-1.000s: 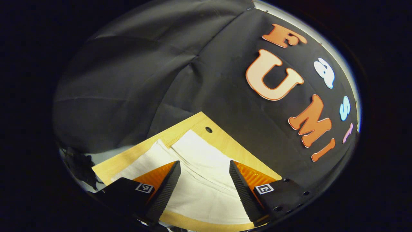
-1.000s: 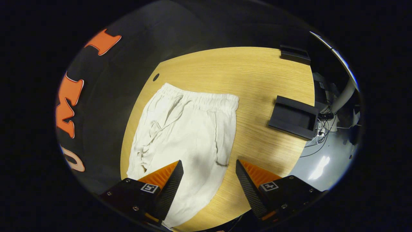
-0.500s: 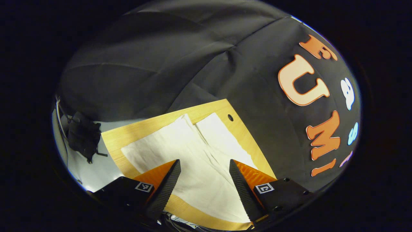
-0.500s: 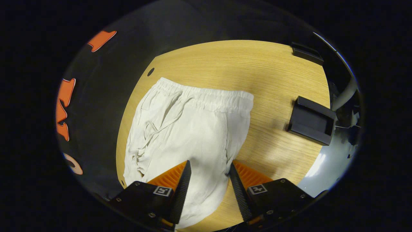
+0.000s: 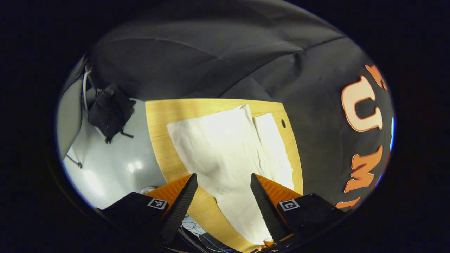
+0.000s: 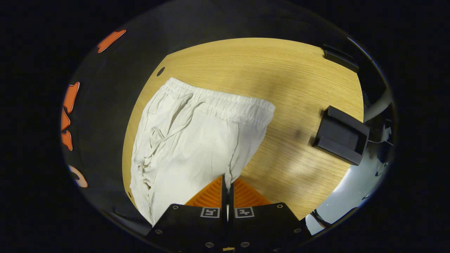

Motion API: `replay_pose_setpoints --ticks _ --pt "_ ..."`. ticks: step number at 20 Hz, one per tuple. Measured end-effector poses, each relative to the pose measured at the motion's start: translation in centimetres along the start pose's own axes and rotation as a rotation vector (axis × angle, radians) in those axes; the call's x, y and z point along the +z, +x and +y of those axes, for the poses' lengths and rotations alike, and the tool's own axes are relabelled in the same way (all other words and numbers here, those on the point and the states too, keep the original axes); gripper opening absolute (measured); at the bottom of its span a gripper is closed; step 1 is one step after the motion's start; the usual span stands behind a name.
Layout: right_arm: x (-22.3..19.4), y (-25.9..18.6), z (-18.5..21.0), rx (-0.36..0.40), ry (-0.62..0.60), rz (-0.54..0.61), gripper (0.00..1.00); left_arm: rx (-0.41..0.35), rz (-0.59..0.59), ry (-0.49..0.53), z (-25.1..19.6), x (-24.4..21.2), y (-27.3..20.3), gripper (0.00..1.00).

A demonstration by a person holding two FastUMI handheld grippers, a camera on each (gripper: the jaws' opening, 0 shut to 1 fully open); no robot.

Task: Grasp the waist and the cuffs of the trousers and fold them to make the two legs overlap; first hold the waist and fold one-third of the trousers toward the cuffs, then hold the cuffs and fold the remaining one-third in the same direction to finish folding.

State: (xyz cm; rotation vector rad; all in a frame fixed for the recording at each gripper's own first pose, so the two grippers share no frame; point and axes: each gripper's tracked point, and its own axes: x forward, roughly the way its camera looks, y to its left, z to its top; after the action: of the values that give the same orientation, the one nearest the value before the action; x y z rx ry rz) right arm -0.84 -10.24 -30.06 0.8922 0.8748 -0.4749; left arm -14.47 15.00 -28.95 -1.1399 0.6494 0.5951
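Note:
White trousers lie flat on the wooden table, elastic waistband at the far side and a drawstring trailing on the left half. My right gripper is shut on the trousers' near side edge, where the cloth pinches up between the fingers. In the left gripper view the two legs stretch away toward the table's far corner. My left gripper hangs open over the near part of the legs, touching nothing.
A black holder stands on the table to the right of the waistband, another black block at the far right edge. A black bundle hangs over the grey floor beyond the table's left edge.
My right gripper went from open to shut on the trousers' side edge. The left gripper swung so its view turned toward the legs and floor; it stayed open.

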Motion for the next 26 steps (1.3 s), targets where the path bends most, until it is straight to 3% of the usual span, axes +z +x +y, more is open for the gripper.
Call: replay_pose_setpoints --ticks 1,2,5,10,18,19,21,23,24,26 --pt "0.1 -0.1 0.1 0.009 0.002 0.002 0.01 0.028 0.007 -0.027 0.9 -0.3 0.1 0.95" --pt "0.2 -0.1 0.1 0.015 -0.003 0.003 0.01 0.042 0.01 -0.05 1.5 -0.4 0.4 1.0" --pt "0.1 -0.3 0.1 0.023 0.001 0.014 0.01 0.061 0.033 -0.108 2.3 -1.2 1.5 0.99" --pt "0.3 -0.5 0.3 0.032 0.0 0.036 0.01 0.033 0.045 -0.204 2.0 -1.5 3.7 0.99" --pt "0.5 -0.7 1.0 0.043 0.006 0.047 0.01 0.003 0.044 -0.197 -0.1 -0.4 6.1 0.97" --pt "0.5 -0.7 1.0 0.045 0.007 0.046 0.01 0.02 0.045 -0.189 -0.1 -0.3 6.3 0.91" --pt "0.6 -0.8 1.1 0.05 0.008 0.04 0.01 0.074 0.066 -0.166 1.0 -0.4 7.8 0.6" --pt "0.6 -0.8 1.3 0.058 0.003 0.037 0.01 0.04 0.084 -0.146 0.2 -0.2 8.3 0.28" --pt "0.6 -0.9 1.3 0.057 -0.005 0.035 0.01 0.07 0.09 -0.123 0.7 0.0 8.4 0.19" --pt "0.7 -1.2 1.6 0.068 0.0 0.024 0.01 0.026 0.098 -0.094 -0.9 0.1 9.0 0.02"
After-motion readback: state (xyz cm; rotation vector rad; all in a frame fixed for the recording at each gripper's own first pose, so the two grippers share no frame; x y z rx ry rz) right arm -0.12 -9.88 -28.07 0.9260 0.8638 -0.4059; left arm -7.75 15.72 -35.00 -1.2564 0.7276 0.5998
